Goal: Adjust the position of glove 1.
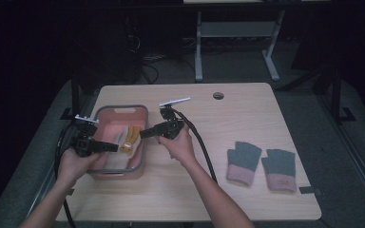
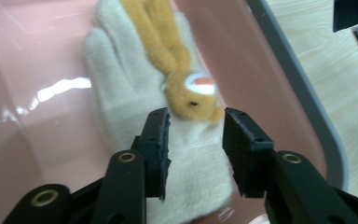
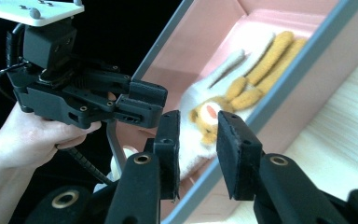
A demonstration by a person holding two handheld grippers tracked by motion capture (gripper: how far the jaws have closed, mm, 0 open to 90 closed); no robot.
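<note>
Over the Pink Bin

Inside the grey-rimmed pink plastic bin [image 1: 105, 115] a cream knitted glove with orange plush fingers [image 1: 129, 138] is laid near the right wall, fingers pointing away. Left gripper [image 1: 116, 147] and right gripper [image 1: 142, 134] are held slightly spread, pinching nothing; bare tabletop is left rightward.

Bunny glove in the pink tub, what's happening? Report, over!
Left gripper open, jaws just above the bunny glove. Right gripper open, at the pink tub rim. Glove flat inside tub. Nothing blocking.

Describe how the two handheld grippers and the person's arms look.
Both the left gripper and the right gripper are black, each with two flat-padded jaws on arms with brass-coloured rivets. A grey three-cornered plate tops each, and a thick black cable trails from each. The forearms are bare, without sleeves or gloves.
</note>
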